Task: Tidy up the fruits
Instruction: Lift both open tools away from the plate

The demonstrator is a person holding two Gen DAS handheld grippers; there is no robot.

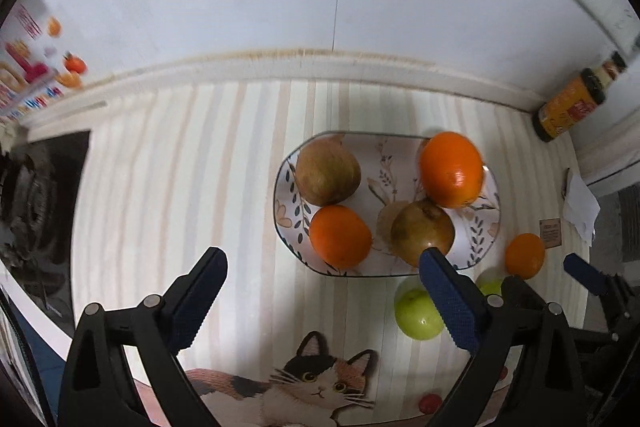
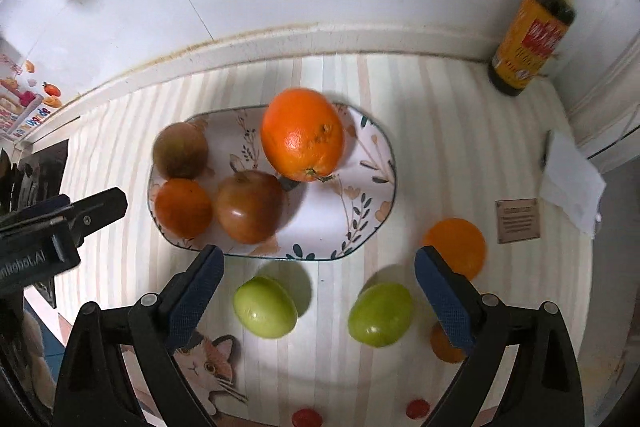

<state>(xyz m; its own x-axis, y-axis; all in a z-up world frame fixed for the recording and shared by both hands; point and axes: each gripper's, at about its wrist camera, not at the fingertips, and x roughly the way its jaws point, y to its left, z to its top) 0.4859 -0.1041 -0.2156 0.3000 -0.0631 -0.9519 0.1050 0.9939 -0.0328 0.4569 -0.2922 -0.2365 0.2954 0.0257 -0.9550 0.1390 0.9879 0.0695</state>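
While four fruits already sit on the patterned plate (image 2: 372,163), the job appears a little over half done. On the plate lie a large orange (image 2: 303,134) toward the back, a smaller orange (image 2: 183,207) at the front left, and two brownish fruits (image 2: 249,207), one near the plate's centre front and one at its back left. Still off the plate, on the striped mat near the desk's front edge, are two green fruits (image 2: 265,306), side by side but apart, and a small orange (image 2: 456,247) toward the front right. A further orange shape shows behind the right claw's finger; what it is cannot be told. The right claw (image 2: 318,267) hangs wide open and empty above the green pair. The left claw (image 1: 322,269) is likewise wide open, holding nothing, at the plate's front rim. A sauce bottle (image 2: 530,27) stands at the back right corner.
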